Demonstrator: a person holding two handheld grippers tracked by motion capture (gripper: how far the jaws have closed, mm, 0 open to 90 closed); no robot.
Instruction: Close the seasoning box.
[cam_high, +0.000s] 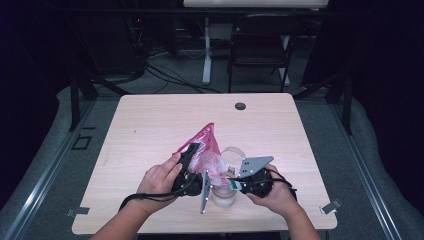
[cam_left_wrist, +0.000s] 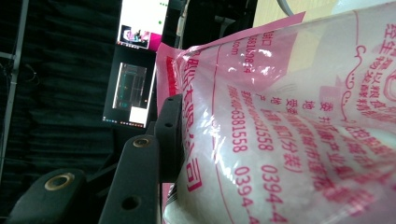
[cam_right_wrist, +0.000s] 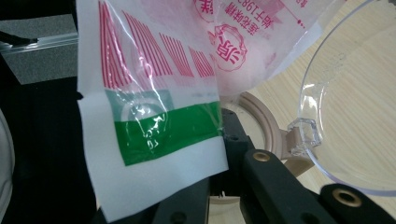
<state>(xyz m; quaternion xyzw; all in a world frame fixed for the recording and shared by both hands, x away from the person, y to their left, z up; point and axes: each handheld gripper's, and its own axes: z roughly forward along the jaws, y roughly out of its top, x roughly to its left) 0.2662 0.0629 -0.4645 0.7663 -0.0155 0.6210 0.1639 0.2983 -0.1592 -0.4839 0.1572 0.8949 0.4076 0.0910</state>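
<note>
A pink and clear plastic bag (cam_high: 206, 145) of white grains, printed in red, hangs tilted over a clear jar (cam_high: 223, 196) at the table's front middle. My left gripper (cam_high: 191, 159) is shut on the bag's bulging side; one black finger (cam_left_wrist: 169, 130) presses against the film (cam_left_wrist: 289, 130). My right gripper (cam_high: 233, 183) is shut on the bag's flat white edge with the green band (cam_right_wrist: 159, 130), its jaws (cam_right_wrist: 212, 186) closed on the film. The jar's beige rim (cam_right_wrist: 267, 128) and its hinged clear lid (cam_right_wrist: 350, 107) sit just beyond that edge.
The light wood table (cam_high: 150, 125) has a round cable hole (cam_high: 240, 106) near its far edge. Beyond it stand a black folding chair (cam_high: 260, 45) and a desk leg, with cables on the floor. Lit screens (cam_left_wrist: 133, 93) glow in the dark at one side.
</note>
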